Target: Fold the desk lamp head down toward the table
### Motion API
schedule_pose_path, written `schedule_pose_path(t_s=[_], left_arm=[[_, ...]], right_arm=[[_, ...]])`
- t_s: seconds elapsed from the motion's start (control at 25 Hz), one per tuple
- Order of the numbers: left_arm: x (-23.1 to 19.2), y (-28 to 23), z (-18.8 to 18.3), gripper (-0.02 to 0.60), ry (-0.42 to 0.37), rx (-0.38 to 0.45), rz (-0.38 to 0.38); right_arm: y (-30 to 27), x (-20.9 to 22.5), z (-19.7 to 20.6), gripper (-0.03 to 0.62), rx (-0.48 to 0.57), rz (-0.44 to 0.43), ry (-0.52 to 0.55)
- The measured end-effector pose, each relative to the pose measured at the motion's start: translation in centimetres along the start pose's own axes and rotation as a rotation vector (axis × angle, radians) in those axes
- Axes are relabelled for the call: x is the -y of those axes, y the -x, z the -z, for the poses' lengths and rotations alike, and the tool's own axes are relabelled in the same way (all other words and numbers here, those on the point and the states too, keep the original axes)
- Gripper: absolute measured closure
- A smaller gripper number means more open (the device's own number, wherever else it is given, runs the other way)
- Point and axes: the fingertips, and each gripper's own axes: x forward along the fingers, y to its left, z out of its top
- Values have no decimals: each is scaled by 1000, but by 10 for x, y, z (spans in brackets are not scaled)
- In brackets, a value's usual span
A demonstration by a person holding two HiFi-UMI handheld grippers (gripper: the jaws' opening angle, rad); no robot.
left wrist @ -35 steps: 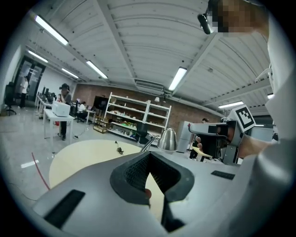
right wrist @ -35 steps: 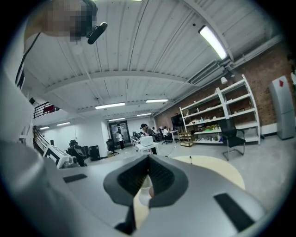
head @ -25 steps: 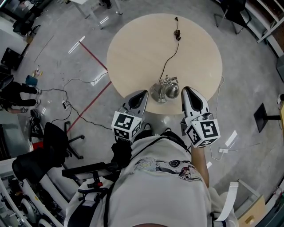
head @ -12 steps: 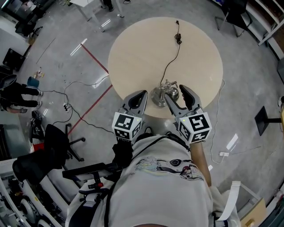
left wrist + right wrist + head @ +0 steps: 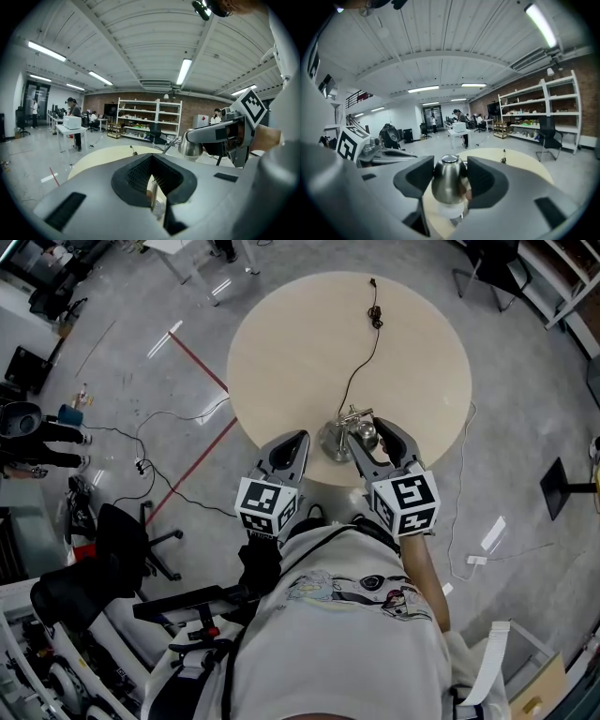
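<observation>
The desk lamp point(image 5: 336, 439) stands at the 6 o'clock edge of the round pale table point(image 5: 300, 334), on a shiny round base. The right gripper point(image 5: 369, 435) is clamped on the chrome lamp head point(image 5: 449, 183). One black pad presses each side of it.

The left gripper point(image 5: 299, 437) is just beside the lamp at its 9 o'clock. Its claw is together at the tips and holds nothing. Only a thin slit between the fingers shows the table behind.

A thin black cord point(image 5: 361, 357) runs over the table from the lamp toward 12 o'clock.

The floor point(image 5: 525, 381) is grey and glossy, with a red line point(image 5: 199, 364) at 9 o'clock of the table and loose cables near it. Far back are white shelves point(image 5: 147, 119) against a brick wall, holding things too small to tell, and long tube lights point(image 5: 185, 71) on the ceiling.

Each gripper carries a cube with black-and-white square markers point(image 5: 405, 504).
</observation>
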Motion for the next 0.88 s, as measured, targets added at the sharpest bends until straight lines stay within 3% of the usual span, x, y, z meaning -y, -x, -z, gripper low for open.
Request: schedule_pose_path(t_s=[0.88], left_arm=[[7, -6, 14, 581, 6, -38, 26]], right_arm=[[21, -4, 35, 365, -62, 10, 7]])
